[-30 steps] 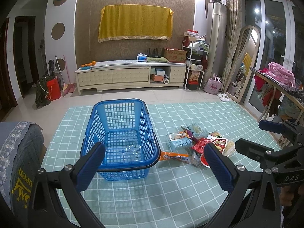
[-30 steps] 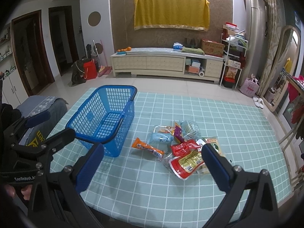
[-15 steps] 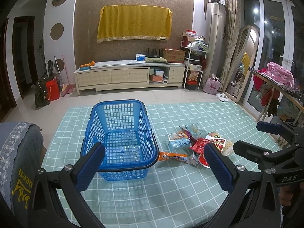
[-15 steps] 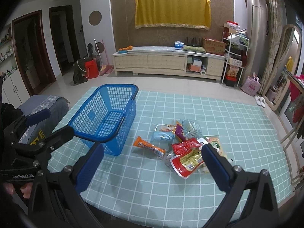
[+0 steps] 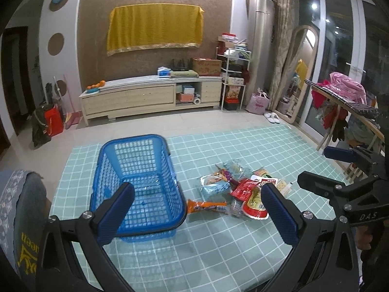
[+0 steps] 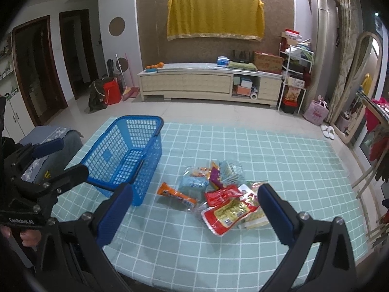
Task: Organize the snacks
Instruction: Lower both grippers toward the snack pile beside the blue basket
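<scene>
An empty blue plastic basket [image 5: 136, 170] stands on the teal checked tablecloth [image 5: 218, 248]; it also shows in the right wrist view [image 6: 126, 155]. A pile of snack packets [image 5: 240, 189] lies to its right, with an orange packet [image 5: 206, 206] nearest the basket. In the right wrist view the pile [image 6: 218, 194] has a red-and-yellow packet [image 6: 228, 213] at the front and the orange packet [image 6: 176, 194] on the left. My left gripper [image 5: 197, 214] is open and empty, held above the table's near side. My right gripper [image 6: 194, 215] is open and empty, short of the pile.
A grey cloth-covered chair [image 5: 17, 214] stands at the table's left. A drying rack with clothes [image 5: 340, 104] is at the right. A low TV cabinet [image 5: 150, 97] lines the far wall. The right gripper's body [image 5: 352, 194] shows in the left wrist view.
Both grippers have drawn back and tilted slightly, so the basket and snacks sit a little farther off. Nothing on the table has moved. Both grippers stay open.
</scene>
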